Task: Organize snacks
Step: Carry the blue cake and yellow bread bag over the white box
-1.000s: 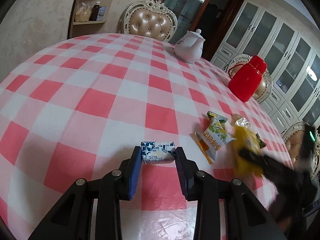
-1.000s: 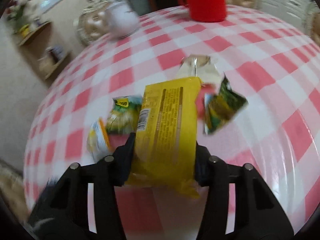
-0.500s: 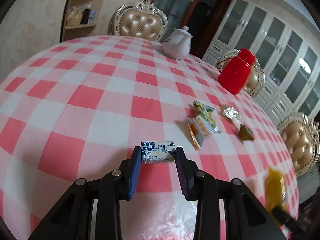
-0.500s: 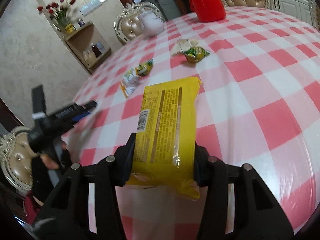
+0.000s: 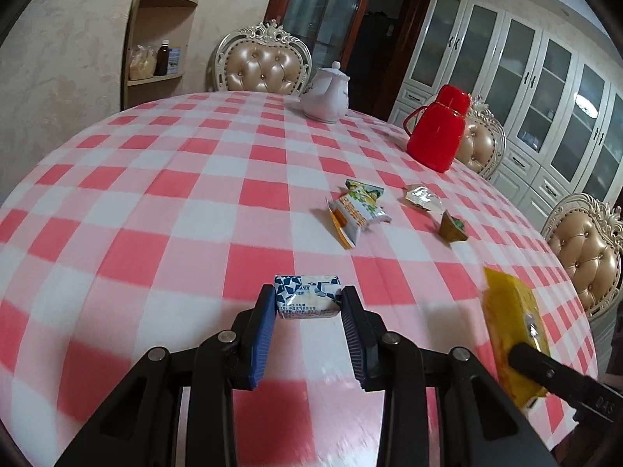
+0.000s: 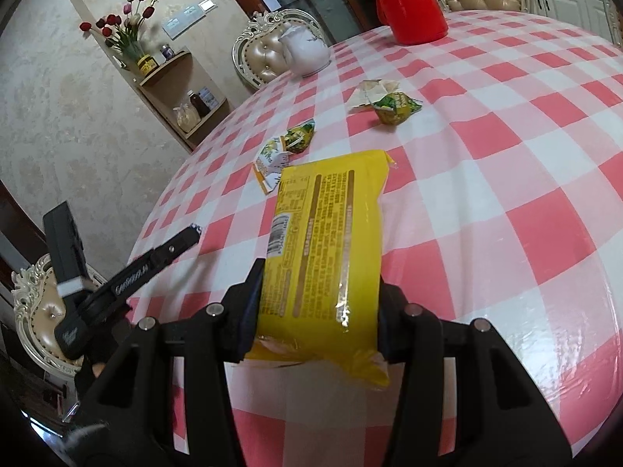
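Wall flowers [image 6: 128,27]: right view only; cabinets [image 5: 545,89]: left.

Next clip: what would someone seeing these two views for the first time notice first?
Most striking is the big yellow snack packet, clamped between the right claw above the pink-and-white checked tablecloth. Next, the left claw grips a small blue-and-white wrapped candy near the table's edge. Beyond them, small loose snack packets lie mid-table, with a bright red thermos jug and a white teapot at the far side.

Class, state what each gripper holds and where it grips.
Left gripper: blue-and-white candy, by its two ends. Right gripper: yellow packet, across its long sides near the lower end.
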`<state>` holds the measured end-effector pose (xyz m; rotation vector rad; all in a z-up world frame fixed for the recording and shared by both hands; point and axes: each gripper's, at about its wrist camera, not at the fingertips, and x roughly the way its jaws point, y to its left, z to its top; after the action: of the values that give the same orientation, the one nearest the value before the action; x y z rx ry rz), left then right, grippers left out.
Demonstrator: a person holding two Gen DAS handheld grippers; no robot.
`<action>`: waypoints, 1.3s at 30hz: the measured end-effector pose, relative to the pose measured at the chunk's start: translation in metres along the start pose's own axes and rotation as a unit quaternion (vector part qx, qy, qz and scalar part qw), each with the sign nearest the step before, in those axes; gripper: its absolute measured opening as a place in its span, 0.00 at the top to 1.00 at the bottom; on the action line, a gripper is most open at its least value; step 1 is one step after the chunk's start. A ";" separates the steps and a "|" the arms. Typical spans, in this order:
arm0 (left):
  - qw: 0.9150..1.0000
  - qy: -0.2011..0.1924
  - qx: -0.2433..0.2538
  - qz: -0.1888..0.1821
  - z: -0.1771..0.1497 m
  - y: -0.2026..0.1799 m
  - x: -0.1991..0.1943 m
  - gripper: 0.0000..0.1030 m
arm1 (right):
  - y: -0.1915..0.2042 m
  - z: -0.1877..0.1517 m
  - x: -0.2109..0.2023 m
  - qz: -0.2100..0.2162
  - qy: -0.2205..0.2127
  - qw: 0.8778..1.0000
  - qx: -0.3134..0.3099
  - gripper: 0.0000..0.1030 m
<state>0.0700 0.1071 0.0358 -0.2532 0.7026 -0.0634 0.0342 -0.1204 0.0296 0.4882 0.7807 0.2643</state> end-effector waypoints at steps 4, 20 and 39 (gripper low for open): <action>1.000 -0.012 0.013 0.020 -0.014 -0.013 -0.020 0.66 | 0.000 -0.002 0.001 0.006 0.005 1.000 0.000 0.50; 0.997 -0.014 0.001 0.079 -0.076 -0.002 -0.105 0.66 | 0.017 -0.035 -0.019 0.061 0.018 0.998 -0.006 0.50; 0.994 -0.029 0.017 0.107 -0.124 0.035 -0.203 0.66 | 0.075 -0.111 -0.050 0.131 0.041 0.989 -0.050 0.50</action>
<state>-0.1654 0.1437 0.0640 -0.1459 0.6663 0.1352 -0.0842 -0.0406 0.0307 0.4874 0.7792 0.5685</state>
